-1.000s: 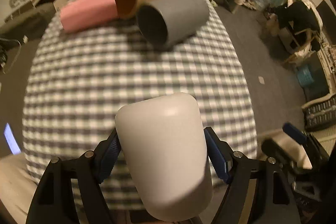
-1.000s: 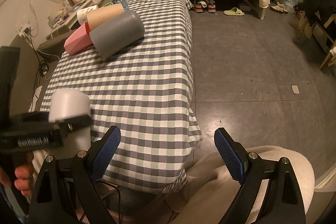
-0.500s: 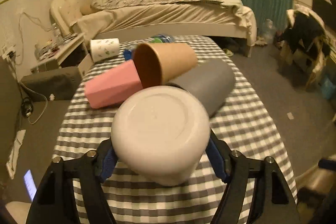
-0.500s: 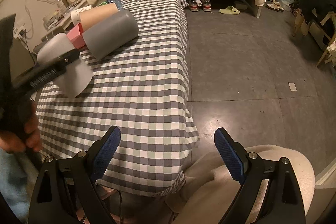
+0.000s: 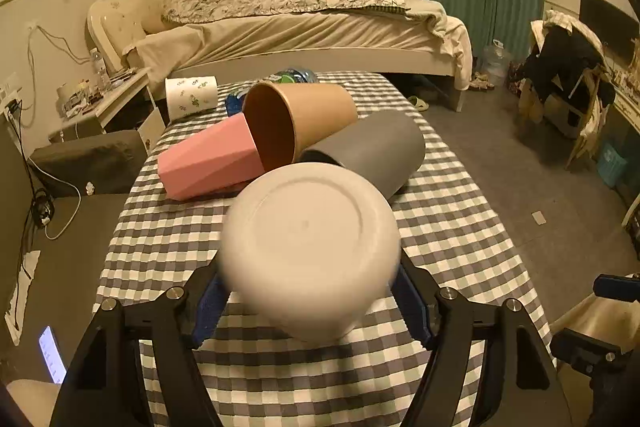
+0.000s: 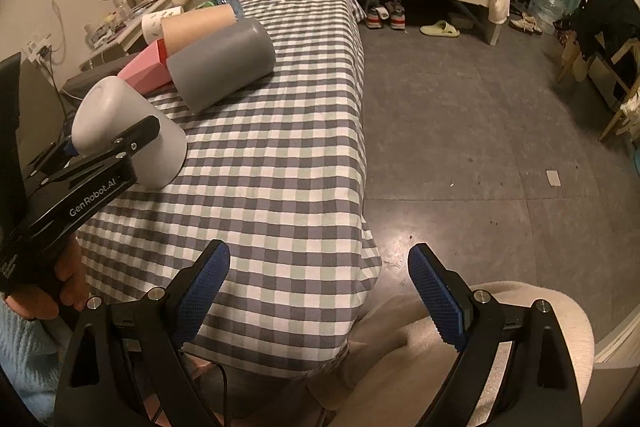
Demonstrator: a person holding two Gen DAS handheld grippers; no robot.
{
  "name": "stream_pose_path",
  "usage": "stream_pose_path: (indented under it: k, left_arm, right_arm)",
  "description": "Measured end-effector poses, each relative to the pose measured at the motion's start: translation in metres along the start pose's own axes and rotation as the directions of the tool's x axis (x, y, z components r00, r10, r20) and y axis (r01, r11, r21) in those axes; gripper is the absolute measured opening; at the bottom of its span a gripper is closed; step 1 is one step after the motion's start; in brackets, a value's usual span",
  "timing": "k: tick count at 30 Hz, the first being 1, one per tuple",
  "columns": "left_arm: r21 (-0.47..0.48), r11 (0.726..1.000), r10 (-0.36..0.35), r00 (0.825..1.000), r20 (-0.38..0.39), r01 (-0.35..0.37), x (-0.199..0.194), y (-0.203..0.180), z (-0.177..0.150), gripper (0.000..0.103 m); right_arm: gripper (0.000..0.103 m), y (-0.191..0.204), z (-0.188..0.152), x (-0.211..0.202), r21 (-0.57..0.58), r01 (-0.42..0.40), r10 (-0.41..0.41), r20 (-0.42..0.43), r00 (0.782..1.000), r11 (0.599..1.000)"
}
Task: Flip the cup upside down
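white cup (image 5: 310, 251): centre of the left wrist frame, flat base facing the lens, slightly blurred. In the right wrist view it sits at left-centre (image 6: 128, 135), tilted, base up and to the left, mouth down and to the right, low over the cloth (contact with the cloth: cannot tell).
table (image 6: 288, 155): gray-and-white checked cloth, fills the middle of both frames; near corner hangs toward the floor in the right wrist view.
bed (image 5: 304, 23): upper centre of the left wrist frame, behind the table.
gray cup (image 5: 372, 151): on its side, just beyond the white cup, right of centre.
tan cup (image 5: 300, 125): on its side, open mouth toward the lens, resting on the gray and pink ones.
pink cup (image 5: 208, 163): on its side, left of the tan cup, touching it.
left gripper (image 5: 310, 301): bottom centre, blue pads clamped on the white cup's two sides; it carries the cup.
right gripper (image 6: 318, 291): bottom of its own frame, fingers spread wide, nothing between them, hanging off the table's near corner.
progress: cup grasped and lifted, rotation roughly partway (base not yet straight up, judging by the tilt).
left to do: finish the turn, set the rim flat on the cloth, release.
risk: the three-cup pile is near; place short of it.
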State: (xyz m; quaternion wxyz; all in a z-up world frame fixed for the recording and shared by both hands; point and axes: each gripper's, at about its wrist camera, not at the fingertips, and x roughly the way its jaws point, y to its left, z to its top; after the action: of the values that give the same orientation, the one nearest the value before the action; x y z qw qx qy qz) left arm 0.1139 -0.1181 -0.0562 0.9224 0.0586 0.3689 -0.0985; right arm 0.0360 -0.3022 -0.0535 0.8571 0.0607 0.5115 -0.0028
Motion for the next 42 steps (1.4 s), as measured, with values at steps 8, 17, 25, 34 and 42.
stream_pose_path:
  k: [8, 17, 25, 34, 42]
  left_arm:
    - [-0.027, 0.999, -0.036, 0.998, 0.054, 0.038, -0.022, 0.003, 0.015, 0.080]
    - [-0.061, 0.995, -0.065, 0.989, 0.136, 0.074, -0.062, 0.015, 0.035, 0.080]
    - [-0.109, 0.990, -0.061, 0.978, 0.199, 0.084, -0.112, 0.047, 0.038, 0.080]
    - [-0.119, 0.993, 0.011, 0.974, 0.227, 0.016, -0.149, 0.078, 0.004, 0.080]
    - [-0.156, 0.988, 0.031, 0.981, 0.191, -0.001, -0.138, 0.087, -0.036, 0.084]
  right_arm:
    - [0.091, 0.001, -0.002, -0.018, 0.001, 0.017, -0.017, 0.044, 0.999, 1.000]
    - [0.091, 0.008, -0.004, -0.050, -0.009, 0.033, -0.032, 0.101, 0.994, 0.999]
    - [0.091, 0.032, 0.001, -0.086, -0.051, 0.029, -0.019, 0.201, 0.980, 0.998]
    - [0.091, 0.074, 0.002, -0.101, -0.106, -0.006, 0.037, 0.294, 0.955, 0.994]
    - [0.091, 0.103, -0.010, -0.082, -0.152, -0.005, 0.056, 0.337, 0.940, 0.988]
